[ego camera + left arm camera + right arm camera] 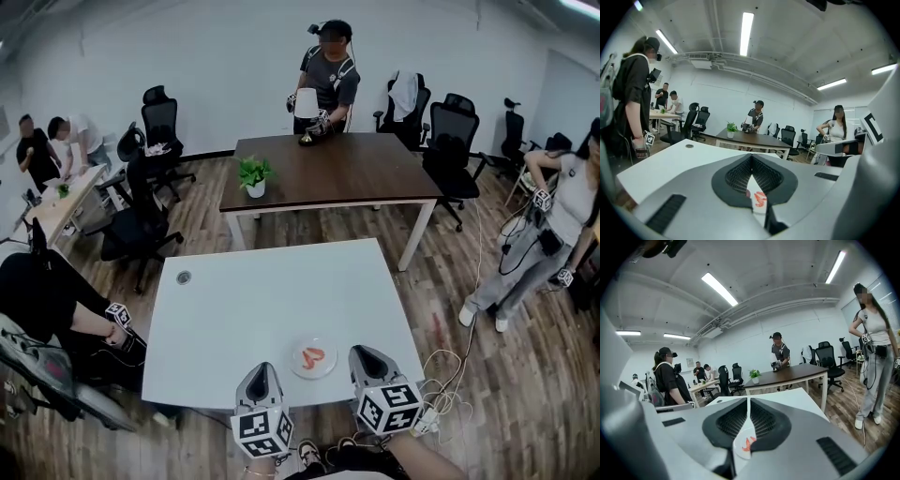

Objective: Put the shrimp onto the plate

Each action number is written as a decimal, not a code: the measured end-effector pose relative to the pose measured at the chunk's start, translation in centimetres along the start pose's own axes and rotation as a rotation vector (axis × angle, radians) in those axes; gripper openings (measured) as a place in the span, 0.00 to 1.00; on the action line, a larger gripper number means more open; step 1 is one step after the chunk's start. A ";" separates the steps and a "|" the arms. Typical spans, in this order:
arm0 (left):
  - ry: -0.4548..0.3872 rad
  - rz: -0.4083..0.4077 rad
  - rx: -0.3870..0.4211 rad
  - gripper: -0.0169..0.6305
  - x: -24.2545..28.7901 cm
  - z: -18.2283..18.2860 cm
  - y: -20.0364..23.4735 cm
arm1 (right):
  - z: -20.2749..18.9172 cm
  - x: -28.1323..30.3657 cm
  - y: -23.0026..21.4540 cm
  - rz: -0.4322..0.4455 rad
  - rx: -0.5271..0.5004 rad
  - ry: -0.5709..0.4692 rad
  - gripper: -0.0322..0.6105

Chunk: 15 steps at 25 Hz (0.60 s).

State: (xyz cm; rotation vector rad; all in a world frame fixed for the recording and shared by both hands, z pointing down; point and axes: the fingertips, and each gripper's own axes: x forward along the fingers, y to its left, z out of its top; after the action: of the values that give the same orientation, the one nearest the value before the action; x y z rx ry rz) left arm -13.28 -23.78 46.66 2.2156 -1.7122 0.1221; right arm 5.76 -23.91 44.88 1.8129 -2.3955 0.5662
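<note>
Left jaws: The left gripper [751,158] is seen clenched. Its black ribbed pads are brought together at the tips, and nothing is gripped or touched by them.
Right jaws: The right gripper [748,402] is drawn in as well, with only a hairline slit left between the pads. Nothing is clasped in it.
Shrimp: The shrimp [314,356], orange-red and curled, is laid on the plate, free of both pairs of jaws. It is found to the right of the left jaws and to the left of the right jaws, near both.
Plate: A small round white plate [313,373] is set on the white desk [262,300], between the two pairs of jaws. Only the shrimp is contained in it.
Hidden: In each gripper view most of the plate is covered by the grey jaw bodies. Only a sliver of plate and part of the shrimp are seen through the wedge-shaped gap behind the closed tips.
Cut off: In the head view the holding hands are largely concealed beneath the marker cubes, and the grippers are cropped by the lower edge.
Hard to make out: Whether the jaw tips are rested on the desk or held above it cannot be told. The shrimp is too small for detail.
Beyond the jaws: A dark desk [347,173] carrying a potted plant [253,175] is seen ahead of both jaws, well apart from them.
</note>
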 end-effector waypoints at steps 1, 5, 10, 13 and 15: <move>0.004 0.005 0.003 0.04 -0.1 -0.2 -0.3 | -0.2 0.0 0.0 0.012 0.002 0.006 0.10; 0.022 0.037 -0.014 0.04 -0.4 -0.9 -1.1 | -0.4 -0.2 0.2 0.065 0.008 0.015 0.10; 0.027 0.076 -0.011 0.04 -0.4 -1.3 -2.6 | -0.6 -0.4 -0.6 0.118 0.006 0.024 0.10; 0.029 0.092 -0.008 0.04 -0.5 -1.5 -3.4 | -1.2 -0.5 -1.1 0.144 0.006 0.048 0.10; 0.026 0.104 -0.005 0.04 -0.5 -1.4 -3.7 | -1.3 -0.6 -1.3 0.162 0.003 0.055 0.10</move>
State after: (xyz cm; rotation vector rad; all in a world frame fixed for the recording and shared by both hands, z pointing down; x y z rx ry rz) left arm -9.68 -22.10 47.07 2.1120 -1.8119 0.1714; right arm 6.94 -23.21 46.19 1.5914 -2.5202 0.6259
